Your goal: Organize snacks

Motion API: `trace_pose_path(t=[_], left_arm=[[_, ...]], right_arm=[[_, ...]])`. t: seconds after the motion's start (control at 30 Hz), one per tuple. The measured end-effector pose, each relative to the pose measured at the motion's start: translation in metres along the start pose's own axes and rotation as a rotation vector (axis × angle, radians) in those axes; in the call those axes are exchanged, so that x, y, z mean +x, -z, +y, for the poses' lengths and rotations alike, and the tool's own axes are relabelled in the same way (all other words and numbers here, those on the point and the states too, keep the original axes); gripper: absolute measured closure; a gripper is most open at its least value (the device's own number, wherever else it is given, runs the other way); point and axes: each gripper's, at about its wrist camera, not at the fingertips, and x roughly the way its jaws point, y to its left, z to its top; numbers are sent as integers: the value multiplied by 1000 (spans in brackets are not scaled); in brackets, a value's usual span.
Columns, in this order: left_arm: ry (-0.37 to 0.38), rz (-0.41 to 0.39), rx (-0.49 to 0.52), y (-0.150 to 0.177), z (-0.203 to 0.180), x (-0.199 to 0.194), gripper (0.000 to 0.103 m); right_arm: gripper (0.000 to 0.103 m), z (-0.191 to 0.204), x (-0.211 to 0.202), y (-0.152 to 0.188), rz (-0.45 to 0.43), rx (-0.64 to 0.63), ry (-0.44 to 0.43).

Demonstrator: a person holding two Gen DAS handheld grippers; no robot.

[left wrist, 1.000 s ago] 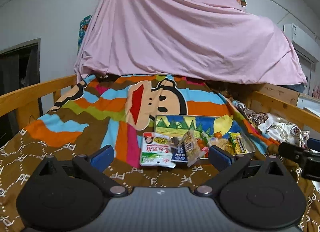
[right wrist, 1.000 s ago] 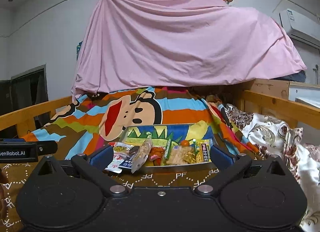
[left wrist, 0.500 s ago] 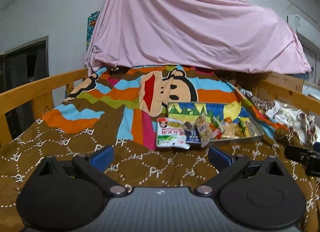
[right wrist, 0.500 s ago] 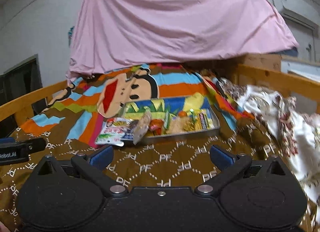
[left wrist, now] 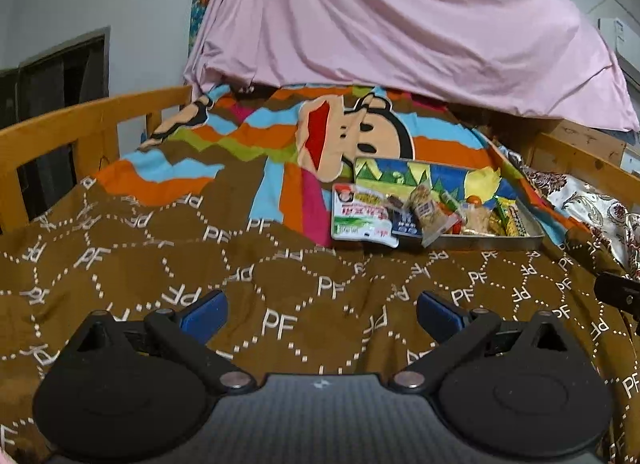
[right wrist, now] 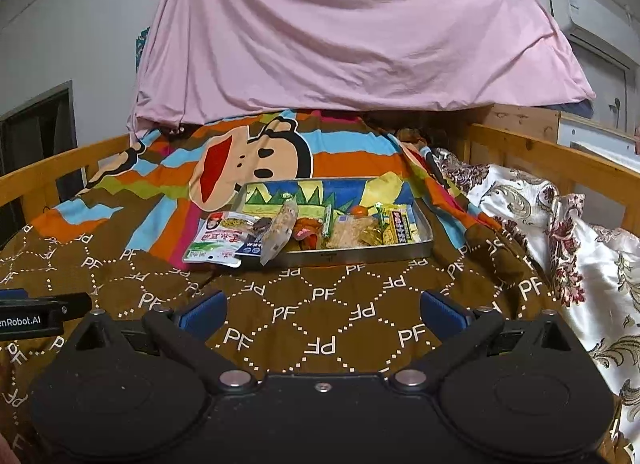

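Note:
A metal tray [right wrist: 360,254] with a colourful picture bottom lies on the bed and holds several snack packets [right wrist: 394,225]. A white and green packet [right wrist: 218,242], a dark blue packet [right wrist: 252,250] and a clear packet [right wrist: 280,234] hang over the tray's left end. The same tray [left wrist: 488,242] and white packet [left wrist: 360,217] show in the left wrist view, ahead and to the right. My left gripper [left wrist: 320,314] and right gripper [right wrist: 322,310] are both open and empty, above the brown blanket, well short of the tray.
The bed has a brown "PF" blanket [right wrist: 328,316] with a cartoon monkey, wooden rails on the left [left wrist: 80,127] and right [right wrist: 560,155], a floral satin pillow [right wrist: 580,248] at right, and a pink sheet [right wrist: 340,35] draped behind.
Both grippers have pulled back and tilted down, so more brown blanket shows in front. The tray and packets lie as before. Both grippers stay open.

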Motion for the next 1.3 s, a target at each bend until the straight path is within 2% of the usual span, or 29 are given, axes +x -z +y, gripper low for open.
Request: trace_pose_path(t=[0.37,1.3], left_arm=[[-13,37,12,6,-5,8,1],[-19,51,4,6,-6,8,1]], right_arm=[[1,-3,18,6,60,43,-2],[1,-1,19,6,70,29,-7]])
